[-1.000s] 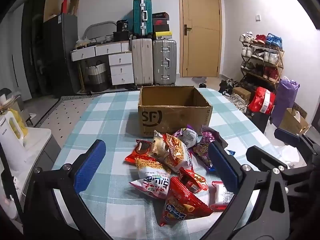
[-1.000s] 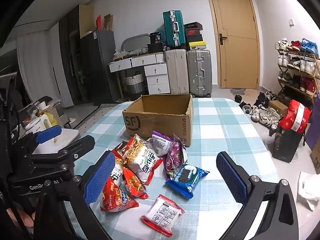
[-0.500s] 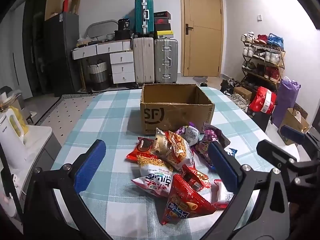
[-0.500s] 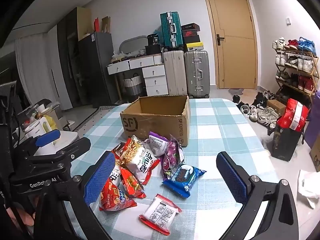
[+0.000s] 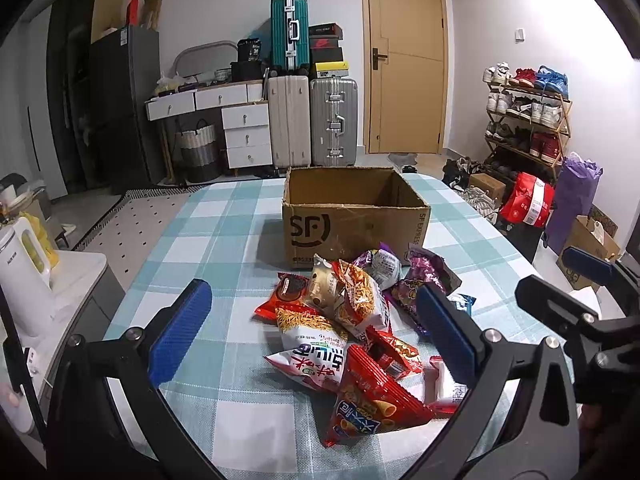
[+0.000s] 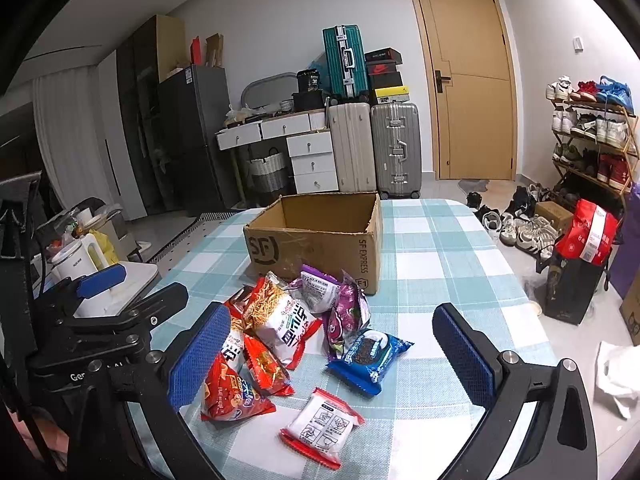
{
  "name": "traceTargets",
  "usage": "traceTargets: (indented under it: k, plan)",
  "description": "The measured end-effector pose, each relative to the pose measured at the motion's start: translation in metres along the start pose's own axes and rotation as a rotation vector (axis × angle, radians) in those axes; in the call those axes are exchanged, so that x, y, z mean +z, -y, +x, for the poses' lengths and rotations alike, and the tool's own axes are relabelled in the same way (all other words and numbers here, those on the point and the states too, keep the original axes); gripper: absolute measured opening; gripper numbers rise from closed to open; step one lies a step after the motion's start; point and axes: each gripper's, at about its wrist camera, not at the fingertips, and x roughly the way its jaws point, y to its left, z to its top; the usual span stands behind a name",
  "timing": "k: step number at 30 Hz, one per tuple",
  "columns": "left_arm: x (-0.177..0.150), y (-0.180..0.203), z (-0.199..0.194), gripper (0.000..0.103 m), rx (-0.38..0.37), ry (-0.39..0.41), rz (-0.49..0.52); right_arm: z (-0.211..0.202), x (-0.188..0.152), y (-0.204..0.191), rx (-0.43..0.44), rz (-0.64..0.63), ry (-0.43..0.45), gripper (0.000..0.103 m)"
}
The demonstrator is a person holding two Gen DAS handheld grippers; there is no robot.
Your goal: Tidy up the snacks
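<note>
An open, empty cardboard box (image 5: 352, 216) marked SF stands mid-table; it also shows in the right wrist view (image 6: 316, 236). A pile of snack bags (image 5: 352, 320) lies in front of it, among them a red chip bag (image 5: 372, 400), a noodle snack bag (image 6: 280, 316), a blue cookie pack (image 6: 370, 354), a purple bag (image 6: 346, 314) and a white-and-red packet (image 6: 322, 424). My left gripper (image 5: 312, 334) is open and empty above the pile's near side. My right gripper (image 6: 332, 356) is open and empty, hovering over the snacks. Each gripper shows at the edge of the other's view.
The table (image 5: 224, 248) has a teal checked cloth. A white kettle (image 5: 24, 264) stands on a side unit to the left. Suitcases (image 5: 312, 120), drawers, a door and a shoe rack (image 5: 528, 120) stand behind; bags sit on the floor at the right.
Both grippers have drifted slightly; the box and snacks sit a little lower and nearer in view. The snacks have not moved, and both grippers stay open.
</note>
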Motion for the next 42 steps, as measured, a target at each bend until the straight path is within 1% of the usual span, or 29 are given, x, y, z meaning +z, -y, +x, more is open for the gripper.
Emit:
traceTargets:
  k: [2,22,25,42]
  plan:
    - [0.0,-0.0004,-0.0004,0.102,0.01,0.003,0.002,-0.0002,-0.0002,-0.001,-0.002,-0.004,0.0,0.103]
    - [-0.0008,-0.0022,0.0026,0.102,0.018,0.0,-0.008,0.0005,0.0007,-0.0068,-0.003,0.001,-0.006,0.103]
    - [-0.0011,-0.0033,0.0022,0.102,0.033,0.008,-0.008,-0.0009,0.0009,-0.0062,-0.005,0.001,-0.003,0.103]
    - [-0.0032,-0.0063,0.0072,0.102,0.022,-0.005,-0.02,-0.0026,0.0008,-0.0051,-0.004,-0.005,-0.001,0.103]
